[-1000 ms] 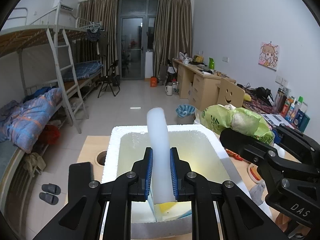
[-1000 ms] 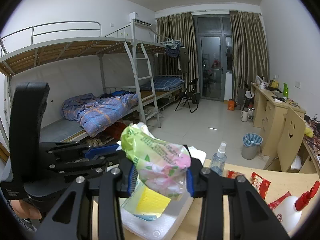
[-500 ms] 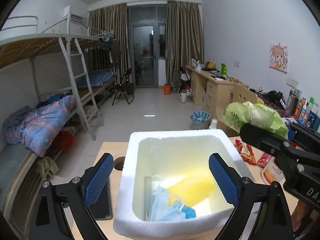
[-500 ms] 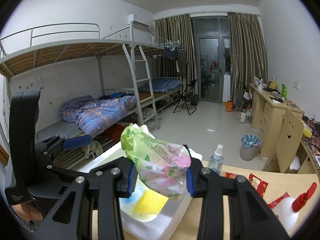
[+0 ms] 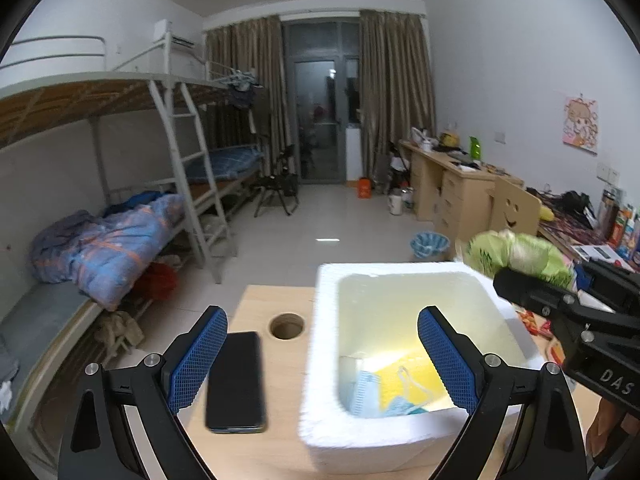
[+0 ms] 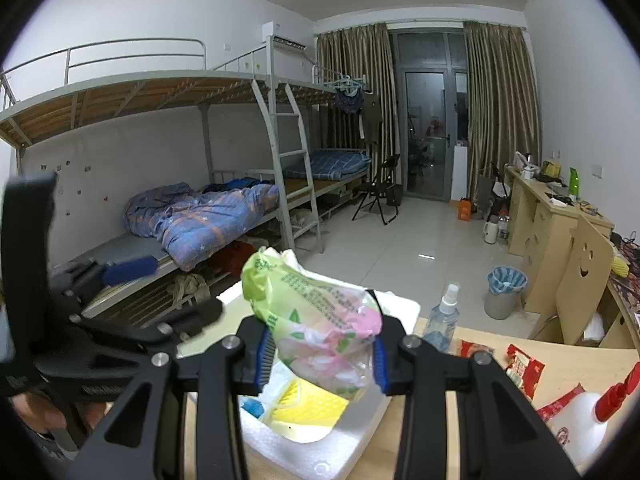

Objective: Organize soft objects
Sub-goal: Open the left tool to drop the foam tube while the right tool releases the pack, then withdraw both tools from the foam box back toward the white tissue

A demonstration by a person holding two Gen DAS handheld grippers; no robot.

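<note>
Foam box [image 5: 404, 432] under empty wide left jaws; right jaws clamp tissue pack [image 6: 320, 332].

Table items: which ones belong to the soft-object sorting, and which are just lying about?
Part of the job:
- white foam box
- yellow sponge and blue face mask, inside the box
- green-and-pink tissue pack, held in the right tool
- left tool, open and empty

Lying about:
- black phone
- clear spray bottle
- red snack packets
- white red-trigger bottle
</note>
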